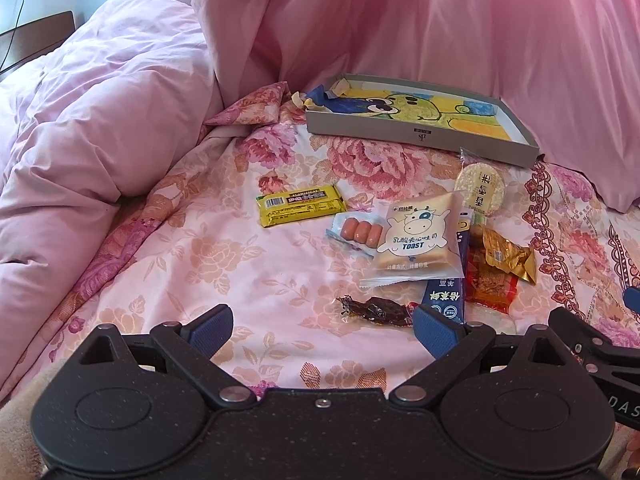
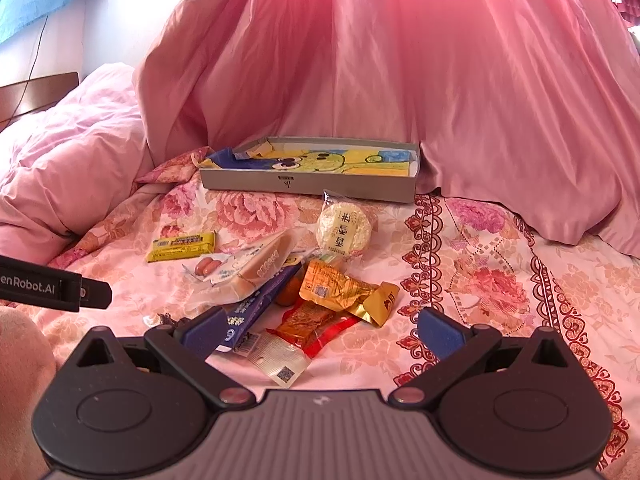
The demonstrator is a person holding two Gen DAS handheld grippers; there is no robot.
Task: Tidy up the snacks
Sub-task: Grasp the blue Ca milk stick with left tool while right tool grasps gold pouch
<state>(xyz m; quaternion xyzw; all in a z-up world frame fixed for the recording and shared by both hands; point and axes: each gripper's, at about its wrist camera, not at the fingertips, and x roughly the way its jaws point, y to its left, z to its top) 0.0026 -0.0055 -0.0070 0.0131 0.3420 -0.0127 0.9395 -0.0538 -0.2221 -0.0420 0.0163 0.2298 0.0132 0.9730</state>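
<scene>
Pink-sheeted snack pile lies just ahead of wide-spread right claw.

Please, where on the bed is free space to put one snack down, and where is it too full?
Free: the floral sheet right of the gold packet, and the patch between the yellow bar and the pink duvet. The grey box holds no snacks. Crowded: the pile around the toast packet.

Floral bed sheet — grey box, snack packets and pink duvet lie on it.
</scene>
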